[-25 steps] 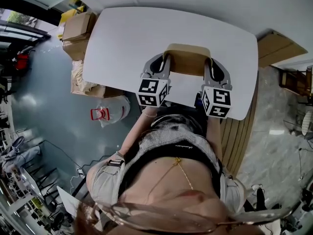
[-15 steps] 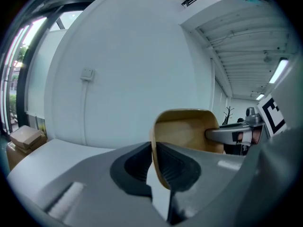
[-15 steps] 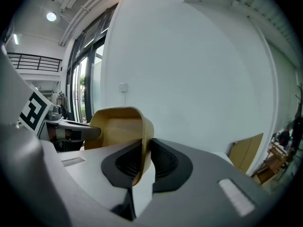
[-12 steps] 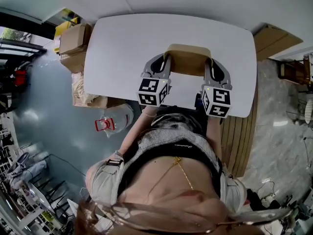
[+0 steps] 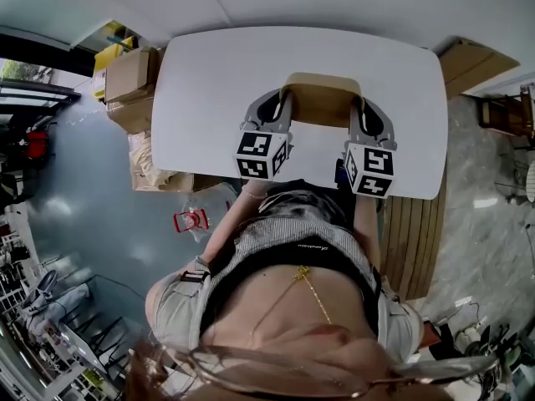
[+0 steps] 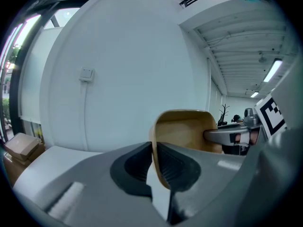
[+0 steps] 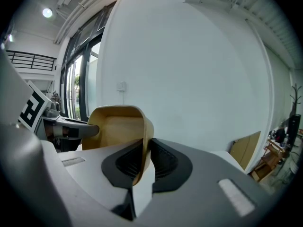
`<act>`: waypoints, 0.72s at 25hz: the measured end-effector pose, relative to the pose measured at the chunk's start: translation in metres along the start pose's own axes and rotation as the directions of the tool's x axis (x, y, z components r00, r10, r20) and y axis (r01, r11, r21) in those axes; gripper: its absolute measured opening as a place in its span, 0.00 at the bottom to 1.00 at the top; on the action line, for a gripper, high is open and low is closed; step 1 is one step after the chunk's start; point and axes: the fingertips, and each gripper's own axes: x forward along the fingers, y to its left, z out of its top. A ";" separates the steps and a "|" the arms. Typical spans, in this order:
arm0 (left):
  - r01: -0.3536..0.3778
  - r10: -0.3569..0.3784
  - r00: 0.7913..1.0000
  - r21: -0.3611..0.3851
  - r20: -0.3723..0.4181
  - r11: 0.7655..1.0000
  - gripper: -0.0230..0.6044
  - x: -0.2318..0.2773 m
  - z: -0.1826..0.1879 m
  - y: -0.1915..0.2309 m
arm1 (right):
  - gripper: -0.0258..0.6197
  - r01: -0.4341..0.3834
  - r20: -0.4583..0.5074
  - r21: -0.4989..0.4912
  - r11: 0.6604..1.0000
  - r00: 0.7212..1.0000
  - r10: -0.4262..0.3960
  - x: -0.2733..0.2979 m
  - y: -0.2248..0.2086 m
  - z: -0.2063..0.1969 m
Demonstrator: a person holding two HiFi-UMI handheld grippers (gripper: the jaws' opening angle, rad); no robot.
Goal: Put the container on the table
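A light wooden container (image 5: 320,98) with rounded corners hangs over the white table (image 5: 209,73), held from both sides. My left gripper (image 5: 285,100) is shut on its left wall, my right gripper (image 5: 359,105) on its right wall. In the left gripper view the left gripper (image 6: 154,148) pinches the thin wall of the container (image 6: 187,129), and the other gripper's finger (image 6: 227,136) shows on the far side. In the right gripper view the right gripper (image 7: 146,148) clamps the wall of the container (image 7: 116,126) the same way. Whether the container's underside touches the table is hidden.
Cardboard boxes (image 5: 129,78) stand on the floor left of the table, with a clear bag and a red item (image 5: 192,220) nearer me. A brown board (image 5: 476,61) leans at the right. A wooden slatted piece (image 5: 408,241) lies below the table's right front corner.
Both grippers have carried the container a little farther in over the table, away from its near edge. Their hold on the two walls looks the same.
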 end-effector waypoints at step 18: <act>0.032 -0.033 0.999 -0.032 -0.026 0.999 0.06 -0.015 -0.008 0.040 | 0.13 0.026 -0.038 -0.036 0.999 0.999 -0.027 0.012 0.043 -0.003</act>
